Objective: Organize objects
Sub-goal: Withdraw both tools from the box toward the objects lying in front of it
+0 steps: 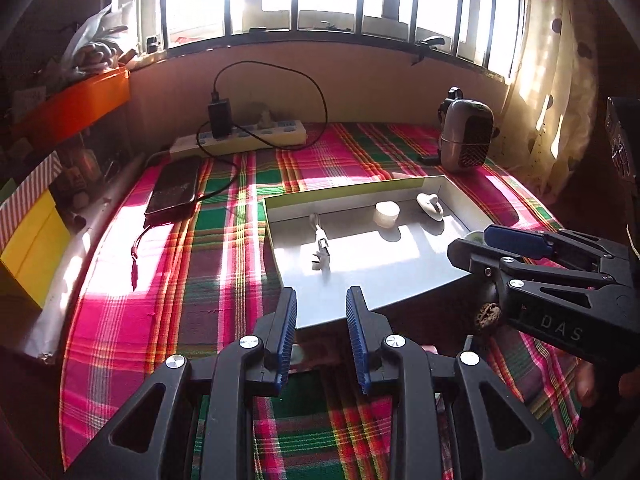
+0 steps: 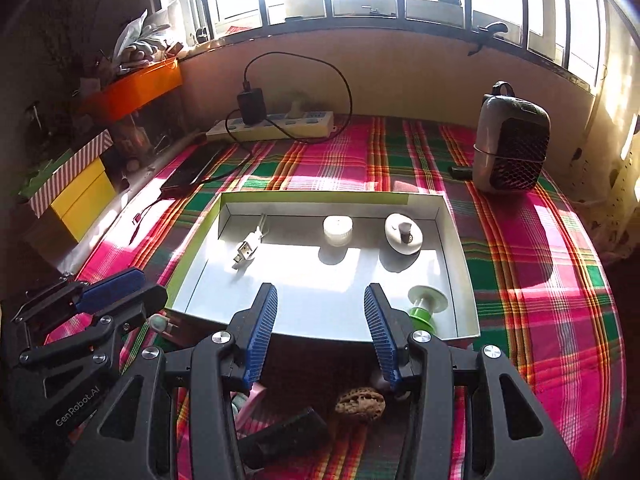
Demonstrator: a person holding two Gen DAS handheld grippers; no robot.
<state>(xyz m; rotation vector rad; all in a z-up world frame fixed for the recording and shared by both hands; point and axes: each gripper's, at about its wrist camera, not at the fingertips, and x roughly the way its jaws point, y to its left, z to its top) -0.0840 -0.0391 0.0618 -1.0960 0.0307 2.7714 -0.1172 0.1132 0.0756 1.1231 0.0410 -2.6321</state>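
Observation:
A shallow white tray (image 2: 460,240) lies on the plaid cloth. It holds a white USB adapter (image 2: 248,250), a round white cap (image 2: 338,228), a white oval piece with a dark plug (image 2: 404,234) and a green and white spool (image 2: 426,308). My right gripper (image 2: 320,292) hovers open over the tray's near edge, nothing between its blue pads. Below it, outside the tray, lie a pitted brown nut (image 2: 360,400) and a black block (image 2: 288,428). My left gripper (image 1: 321,296) is open and empty at the tray's near left corner (image 1: 304,320). The right gripper (image 1: 492,240) shows at the right of the left wrist view.
A power strip (image 2: 280,126) with a black charger and cable lies at the back by the window wall. A dark phone (image 1: 174,192) rests at the left, a grey mesh-fronted device (image 2: 510,148) at the back right. Orange (image 2: 136,88) and yellow (image 2: 84,196) boxes line the left side.

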